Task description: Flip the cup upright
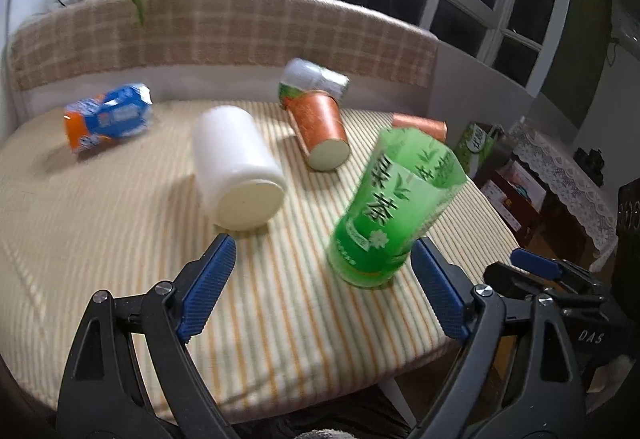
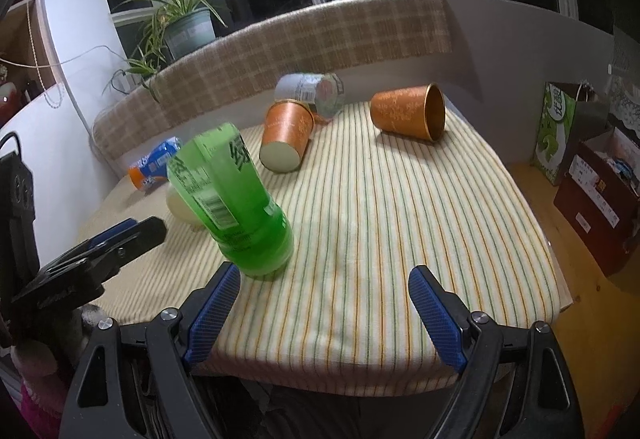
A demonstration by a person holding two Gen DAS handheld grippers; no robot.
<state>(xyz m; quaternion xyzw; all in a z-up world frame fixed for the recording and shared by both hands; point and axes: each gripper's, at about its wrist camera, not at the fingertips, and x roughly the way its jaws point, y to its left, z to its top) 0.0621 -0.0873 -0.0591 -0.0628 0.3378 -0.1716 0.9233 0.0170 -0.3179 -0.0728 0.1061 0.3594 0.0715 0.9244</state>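
Observation:
A green cut-bottle cup (image 1: 394,207) stands open end up on the striped tablecloth (image 1: 280,299), leaning; it also shows in the right wrist view (image 2: 236,199). My left gripper (image 1: 324,291) is open and empty, its right finger beside the cup's base. My right gripper (image 2: 324,315) is open and empty near the table's front edge, the green cup just ahead of its left finger. A white cup (image 1: 238,167), an orange paper cup (image 1: 322,129) (image 2: 286,135) and an orange-gold cup (image 2: 410,113) lie on their sides.
A blue and orange packet (image 1: 108,117) lies at the back left. A silver can (image 1: 312,79) lies behind the orange cup. A plaid cushion (image 1: 220,27) backs the table. Boxes and a green bag (image 2: 560,131) stand to the right, off the table.

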